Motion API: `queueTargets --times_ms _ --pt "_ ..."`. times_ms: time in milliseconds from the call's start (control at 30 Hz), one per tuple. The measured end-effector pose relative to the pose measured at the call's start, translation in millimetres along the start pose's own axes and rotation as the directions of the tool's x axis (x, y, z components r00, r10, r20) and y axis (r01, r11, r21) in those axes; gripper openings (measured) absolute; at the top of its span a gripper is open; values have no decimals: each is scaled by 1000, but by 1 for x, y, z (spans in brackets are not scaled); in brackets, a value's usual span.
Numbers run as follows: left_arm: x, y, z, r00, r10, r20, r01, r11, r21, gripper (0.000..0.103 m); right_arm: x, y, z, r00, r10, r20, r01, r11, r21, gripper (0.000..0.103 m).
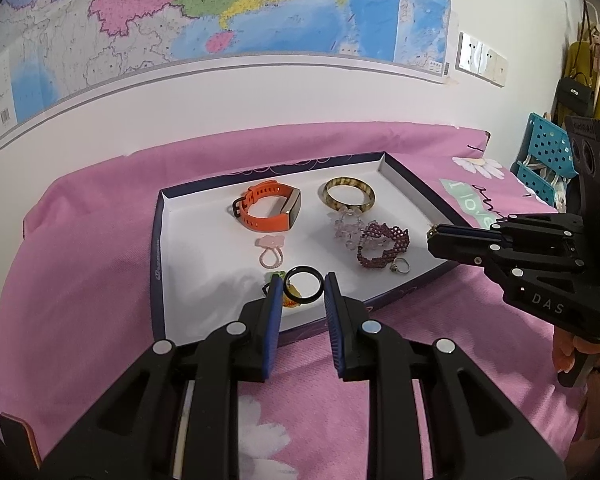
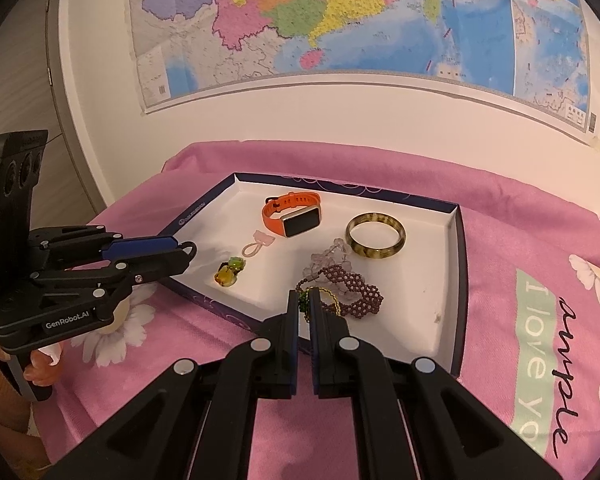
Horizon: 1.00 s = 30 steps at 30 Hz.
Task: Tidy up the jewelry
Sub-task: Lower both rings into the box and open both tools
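The left gripper (image 1: 303,286) is clamping a black ring (image 1: 303,285) between its blue pads, holding it above the near edge of the tray (image 1: 158,248). The right gripper (image 2: 304,300) is pinched nearly together on a thin gold-and-green beaded loop (image 2: 323,298) (too small to make out in full), over the tray's near right part.

The shallow white tray is lying on a pink cloth (image 1: 80,280) printed with daisies. An orange watch (image 2: 292,218) is sitting toward the tray's far edge, and a mottled bangle (image 2: 376,235) is lying beside it toward the far right corner. A clear bead cluster (image 2: 332,258) is touching a maroon beaded bracelet (image 2: 356,288) in the middle right. A small silver ring (image 1: 400,266) is resting against that bracelet near the right edge. A pink hair tie (image 1: 270,250) is lying mid-tray, and a yellow-green charm (image 2: 229,272) is sitting near the near left edge.

A map (image 2: 340,20) is hanging on the wall behind.
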<state>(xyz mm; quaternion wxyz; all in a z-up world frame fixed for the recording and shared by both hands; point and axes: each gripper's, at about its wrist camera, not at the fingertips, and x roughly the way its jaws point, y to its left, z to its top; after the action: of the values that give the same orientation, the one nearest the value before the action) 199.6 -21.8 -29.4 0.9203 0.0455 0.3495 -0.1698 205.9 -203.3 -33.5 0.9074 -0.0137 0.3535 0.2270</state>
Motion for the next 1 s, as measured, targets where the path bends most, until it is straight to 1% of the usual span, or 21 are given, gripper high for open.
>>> queueTargets --times_ms 733,1000 --pt "19 5 5 999 24 -28 -24 999 -26 22 19 -6 4 999 -14 -36 14 1000 3 4" --pt "31 8 4 998 34 -52 -36 999 -38 22 34 -11 3 996 -35 -79 36 999 15 4"
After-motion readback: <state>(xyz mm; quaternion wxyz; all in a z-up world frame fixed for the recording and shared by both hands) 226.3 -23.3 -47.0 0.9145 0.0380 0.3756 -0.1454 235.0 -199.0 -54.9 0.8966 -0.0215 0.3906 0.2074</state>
